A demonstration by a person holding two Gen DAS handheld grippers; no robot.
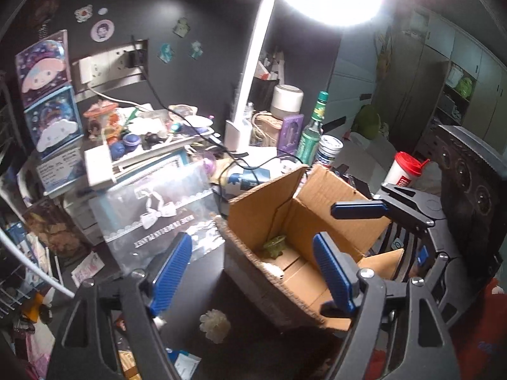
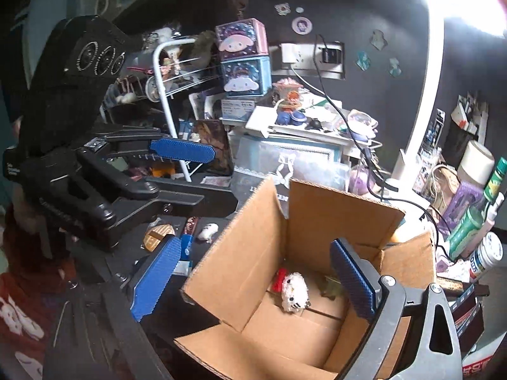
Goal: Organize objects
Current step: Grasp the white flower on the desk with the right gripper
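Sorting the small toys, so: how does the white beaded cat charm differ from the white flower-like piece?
The cat charm lies inside the cardboard box; the flower piece sits outside it on the dark table. The cat charm has a red bow; the flower piece is plain cream. Both are small and whitish.

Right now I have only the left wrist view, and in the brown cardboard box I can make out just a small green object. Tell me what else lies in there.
Observer: A white beaded cat toy with a red bow lies on the floor of the brown cardboard box, just beside the small green object.
Operator: Report the right gripper; I see one blue pad of it.
Observer: The right gripper is open and empty, its fingers spread above the box opening.
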